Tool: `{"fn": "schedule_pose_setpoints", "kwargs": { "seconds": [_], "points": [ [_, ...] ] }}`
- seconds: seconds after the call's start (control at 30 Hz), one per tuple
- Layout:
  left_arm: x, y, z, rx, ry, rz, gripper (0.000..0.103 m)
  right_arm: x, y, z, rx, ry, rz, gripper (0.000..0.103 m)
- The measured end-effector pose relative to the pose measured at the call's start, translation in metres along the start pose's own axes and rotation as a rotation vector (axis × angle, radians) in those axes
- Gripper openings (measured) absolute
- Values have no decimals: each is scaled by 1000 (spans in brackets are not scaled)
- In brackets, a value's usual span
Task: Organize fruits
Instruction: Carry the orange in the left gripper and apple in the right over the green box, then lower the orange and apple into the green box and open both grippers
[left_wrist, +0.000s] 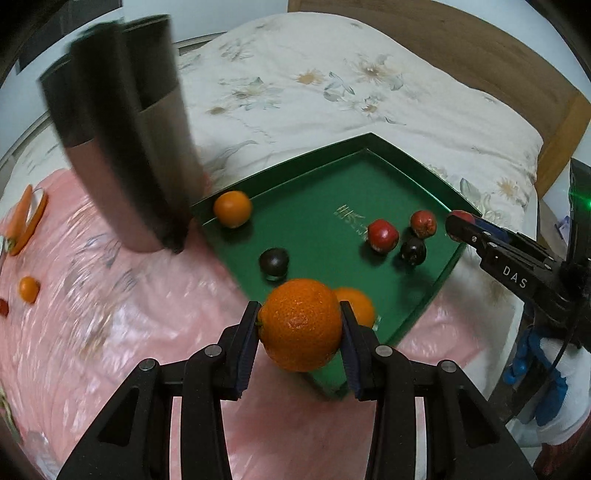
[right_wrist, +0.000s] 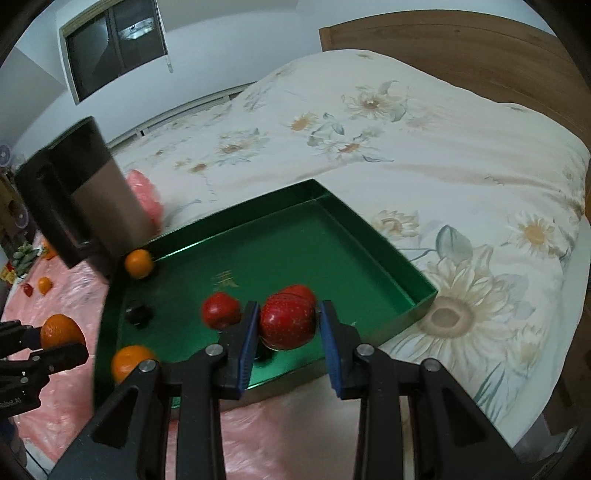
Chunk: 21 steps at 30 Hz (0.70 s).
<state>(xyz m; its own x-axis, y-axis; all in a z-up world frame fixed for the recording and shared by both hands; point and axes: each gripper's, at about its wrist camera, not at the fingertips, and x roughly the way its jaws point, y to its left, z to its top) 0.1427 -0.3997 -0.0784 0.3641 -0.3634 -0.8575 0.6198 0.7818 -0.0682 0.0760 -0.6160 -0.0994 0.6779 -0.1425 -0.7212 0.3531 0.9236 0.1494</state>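
My left gripper (left_wrist: 299, 310) is shut on a large orange (left_wrist: 301, 332), just over the near edge of the green tray (left_wrist: 295, 170). In the tray lie two oranges (left_wrist: 232, 208) (left_wrist: 360, 302), two dark fruits (left_wrist: 273, 260) (left_wrist: 413, 251) and two red fruits (left_wrist: 383, 235) (left_wrist: 423, 223). My right gripper (right_wrist: 289, 308) is shut on a red apple (right_wrist: 288, 321) above the tray's (right_wrist: 258, 212) near side. In the right wrist view the left gripper (right_wrist: 33, 343) and its orange (right_wrist: 61, 330) show at the left. The right gripper (left_wrist: 458, 221) shows at the tray's right rim in the left wrist view.
A tall dark metallic box (left_wrist: 122, 140) stands at the tray's far left corner. Pink plastic sheet (left_wrist: 147, 295) covers the near bed, with a small loose orange (left_wrist: 29, 290) at the left. A floral quilt (right_wrist: 369, 129) and wooden headboard (right_wrist: 461, 48) lie beyond.
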Motion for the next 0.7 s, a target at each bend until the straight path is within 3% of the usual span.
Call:
{"fn": "schedule_pose_setpoints", "kwargs": {
  "seconds": [0.37,0.53,0.7],
  "points": [
    [37,-35,24,83,10,1,36,28,-19,4,-21,15,-56,28],
    [50,-51,33,138,5,37,36,32,-29,5,-10,11,-75,28],
    [68,-50,33,132,44,56,36,33,-36,3,5,8,-80,28]
  ]
}}
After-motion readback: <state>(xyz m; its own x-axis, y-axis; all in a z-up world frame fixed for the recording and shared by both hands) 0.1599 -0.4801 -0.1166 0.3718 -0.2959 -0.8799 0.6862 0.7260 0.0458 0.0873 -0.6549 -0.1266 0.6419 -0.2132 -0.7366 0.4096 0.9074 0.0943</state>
